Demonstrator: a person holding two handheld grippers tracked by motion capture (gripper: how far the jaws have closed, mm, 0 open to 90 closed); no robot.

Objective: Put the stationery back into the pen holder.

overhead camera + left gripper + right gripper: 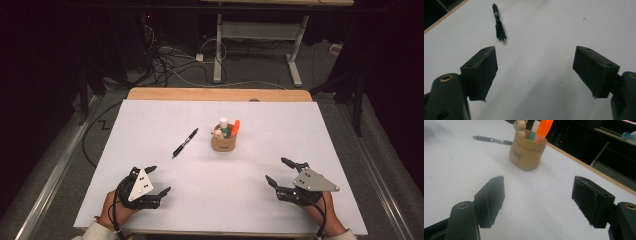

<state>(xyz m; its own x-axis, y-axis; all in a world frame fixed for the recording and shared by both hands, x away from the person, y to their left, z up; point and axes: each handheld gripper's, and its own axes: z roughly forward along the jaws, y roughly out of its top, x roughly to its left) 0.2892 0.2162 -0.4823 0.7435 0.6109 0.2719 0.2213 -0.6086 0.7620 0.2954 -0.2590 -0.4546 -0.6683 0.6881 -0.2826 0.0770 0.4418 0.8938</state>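
Pen (185, 142) lies diagonally ahead of left gripper (156, 180) — nearer arm, probably; both grippers' fingers wide open, empty.

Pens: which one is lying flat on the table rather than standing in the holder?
The black pen, lying alone on the white table left of the tan holder. The orange marker and white-capped one stand upright in it.
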